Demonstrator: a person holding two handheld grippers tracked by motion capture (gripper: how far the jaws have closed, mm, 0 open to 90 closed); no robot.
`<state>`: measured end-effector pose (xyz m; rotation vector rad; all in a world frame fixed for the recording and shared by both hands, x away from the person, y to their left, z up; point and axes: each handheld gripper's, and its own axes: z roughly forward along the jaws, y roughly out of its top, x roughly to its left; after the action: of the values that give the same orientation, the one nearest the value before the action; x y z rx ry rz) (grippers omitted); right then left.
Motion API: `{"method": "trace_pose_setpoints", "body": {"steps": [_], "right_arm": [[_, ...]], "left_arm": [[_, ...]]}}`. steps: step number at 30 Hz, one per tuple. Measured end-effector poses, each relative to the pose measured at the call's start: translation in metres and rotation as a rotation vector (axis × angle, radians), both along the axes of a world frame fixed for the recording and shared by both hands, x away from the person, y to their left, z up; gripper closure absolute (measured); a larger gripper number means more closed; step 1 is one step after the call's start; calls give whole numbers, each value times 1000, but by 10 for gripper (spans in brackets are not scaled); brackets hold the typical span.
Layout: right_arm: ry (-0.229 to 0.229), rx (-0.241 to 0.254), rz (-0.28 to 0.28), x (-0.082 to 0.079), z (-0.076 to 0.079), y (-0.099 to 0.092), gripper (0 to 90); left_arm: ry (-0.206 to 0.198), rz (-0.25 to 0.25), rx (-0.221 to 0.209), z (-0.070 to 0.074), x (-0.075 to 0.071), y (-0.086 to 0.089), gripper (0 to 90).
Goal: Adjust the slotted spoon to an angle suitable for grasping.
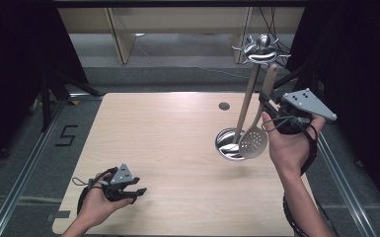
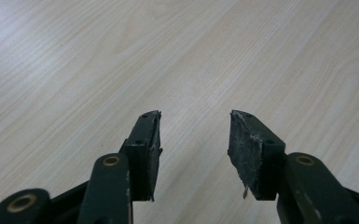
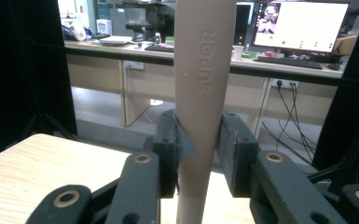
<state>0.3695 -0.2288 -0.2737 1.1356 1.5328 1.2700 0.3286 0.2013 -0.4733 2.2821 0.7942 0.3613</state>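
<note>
Right gripper (image 3: 196, 154) is clamped on the handle of a beige slotted spoon (image 1: 253, 142) hanging beside the utensil stand (image 1: 259, 51); stiff, light, smooth plastic, likely slippery, best gripped mid-handle, while left gripper (image 2: 195, 140) rests open over the counter (image 1: 168, 148).
</note>
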Motion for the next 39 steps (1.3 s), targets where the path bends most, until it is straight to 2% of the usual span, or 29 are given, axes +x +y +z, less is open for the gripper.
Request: {"method": "trace_pose_setpoints", "body": {"steps": [20, 22, 23, 25, 27, 33, 34, 35, 36, 39], "right_arm": [[11, -1, 1, 3, 1, 2, 709], [9, 7, 4, 1, 1, 3, 709], [-3, -4, 6, 2, 1, 2, 709], [8, 2, 13, 1, 0, 4, 709], [9, -2, 23, 1, 0, 5, 709], [14, -6, 26, 3, 1, 4, 709], [11, -3, 24, 3, 1, 5, 709], [17, -1, 22, 3, 2, 5, 709], [28, 9, 17, 3, 2, 6, 709], [28, -2, 23, 4, 2, 6, 709]], "left_arm": [[3, 0, 0, 0, 0, 0, 527], [20, -8, -5, 0, 1, 0, 527], [-3, -14, -2, 0, 1, 0, 527], [-5, -15, 9, 0, 2, 1, 527], [9, 0, -4, -1, 2, -1, 528], [-5, -15, 5, 0, 2, 0, 528], [16, -9, -11, 0, 1, 0, 528], [20, -7, -8, 0, 1, 0, 528], [15, -7, 1, 0, 1, 0, 528], [9, -5, -4, 0, 1, 0, 528]]}}
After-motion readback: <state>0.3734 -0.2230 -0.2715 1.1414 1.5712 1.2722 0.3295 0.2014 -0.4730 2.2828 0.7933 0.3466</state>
